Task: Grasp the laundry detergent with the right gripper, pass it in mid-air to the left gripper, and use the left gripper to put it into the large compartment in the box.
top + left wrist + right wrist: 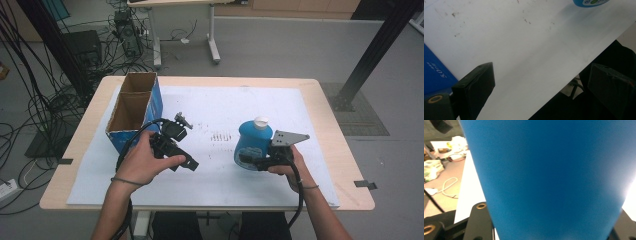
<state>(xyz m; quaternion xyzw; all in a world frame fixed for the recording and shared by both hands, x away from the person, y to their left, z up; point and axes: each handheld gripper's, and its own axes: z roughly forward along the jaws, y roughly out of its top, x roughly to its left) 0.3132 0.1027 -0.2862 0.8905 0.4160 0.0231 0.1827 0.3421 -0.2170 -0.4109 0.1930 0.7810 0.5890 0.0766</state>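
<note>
Bottle: a blue plastic bottle (252,144) with a white cap (261,121), right of centre in the high view, leaning a little to the left over the white sheet (215,180) that covers the counter (345,165). I cannot tell whether its base touches the sheet.
Right tongs: the right tongs (250,161) are clamped on the bottle's lower body from its right side; in the right gripper view the blue wall (554,177) sits tight between the two black jaws.
Left tongs: the left tongs (187,164) stand open at lower centre-left of the high view, with nothing between the jaws, over bare sheet.
Box: an open cardboard box (132,110) with blue sides sits at the upper left of the sheet, well apart from the bottle.
Weight: probably moderate if liquid is inside; the fill level cannot be read.
Stiffness: likely thin-walled plastic that gives under a hard squeeze.
Surface: smooth and curved, so probably slippery; the taper could let it creep out of the jaws.
Best hold: across the wide lower body, as now, or just under the cap shoulder; keeping it near upright guards the cap.
</note>
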